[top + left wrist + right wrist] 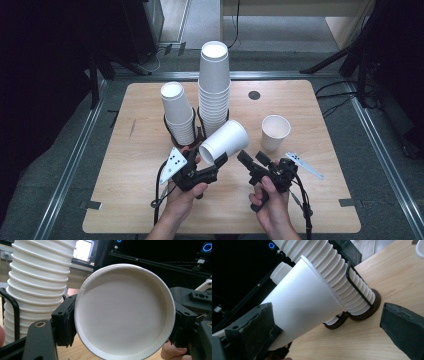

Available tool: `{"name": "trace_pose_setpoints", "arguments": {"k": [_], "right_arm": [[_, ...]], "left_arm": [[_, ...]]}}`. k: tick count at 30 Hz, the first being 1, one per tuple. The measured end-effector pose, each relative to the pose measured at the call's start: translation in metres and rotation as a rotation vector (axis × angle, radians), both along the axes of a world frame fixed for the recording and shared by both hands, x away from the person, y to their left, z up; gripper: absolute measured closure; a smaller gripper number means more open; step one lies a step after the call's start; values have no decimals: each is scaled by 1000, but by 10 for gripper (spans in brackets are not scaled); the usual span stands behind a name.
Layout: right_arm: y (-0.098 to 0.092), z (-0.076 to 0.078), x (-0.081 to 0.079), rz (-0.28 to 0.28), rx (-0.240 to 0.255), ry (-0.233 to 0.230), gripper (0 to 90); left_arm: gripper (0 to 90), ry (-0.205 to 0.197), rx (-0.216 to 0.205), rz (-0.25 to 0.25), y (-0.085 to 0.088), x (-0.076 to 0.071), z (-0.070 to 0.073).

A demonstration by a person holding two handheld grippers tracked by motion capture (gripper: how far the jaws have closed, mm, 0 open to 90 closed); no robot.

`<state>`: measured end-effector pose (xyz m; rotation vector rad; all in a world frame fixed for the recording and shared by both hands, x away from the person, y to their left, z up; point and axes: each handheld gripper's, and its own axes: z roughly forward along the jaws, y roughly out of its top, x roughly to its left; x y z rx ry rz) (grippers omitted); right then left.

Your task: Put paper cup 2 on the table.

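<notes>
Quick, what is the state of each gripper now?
Left gripper: closed on a single paper cup, held tilted.
Right gripper: open, holding nothing.

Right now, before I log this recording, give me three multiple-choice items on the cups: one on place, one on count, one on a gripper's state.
1. Where does the single upright cup stand?
A. right of the stacks
B. left of the stacks
C. on a stack

2. How many cup stacks stand in black holders?
A. one
B. two
C. four

3. What is the left gripper doing?
A. hanging open
B. shut on a cup
C. resting on the table

A: it stands alone on the table to the right.
B: a short stack beside a tall stack.
B: its jaws clamp the tilted cup.
</notes>
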<state>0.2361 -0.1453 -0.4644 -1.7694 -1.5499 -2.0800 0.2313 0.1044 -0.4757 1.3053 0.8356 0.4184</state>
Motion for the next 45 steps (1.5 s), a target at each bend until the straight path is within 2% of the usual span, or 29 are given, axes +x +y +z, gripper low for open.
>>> {"name": "trace_pose_setpoints", "arguments": {"k": [2, 5, 14, 21, 25, 29, 34, 35, 36, 38, 45], "right_arm": [[3, 1, 1, 5, 40, 30, 0], [7, 1, 2, 9, 73, 56, 0], [14, 1, 5, -4, 131, 119, 0], [18, 1, 8, 0, 201, 173, 0], [19, 1, 10, -10, 263, 226, 0], [20, 1, 14, 4, 341, 275, 0], [25, 0, 18, 7, 392, 297, 0], [26, 1, 19, 14, 416, 310, 0], [27, 0, 20, 6, 411, 306, 0], [29, 0, 22, 13, 433, 323, 0], [31, -5, 31, 17, 462, 346, 0]], "left_arm": [[241, 1, -5, 0, -1, 0, -1], [241, -2, -7, 3, -2, 0, -2], [241, -14, -16, 9, -4, -1, -4], [240, -17, -12, 11, -7, -2, -5], [240, -20, -11, 8, -9, -3, -5], [240, -27, 1, 10, -11, -4, -6], [240, -28, 3, 4, -12, -5, -6], [240, -28, 3, 4, -12, -5, -6], [240, -27, 2, 3, -12, -5, -6], [240, -27, -2, 3, -12, -5, -6], [241, -23, -1, -10, -13, -6, -6]]}}
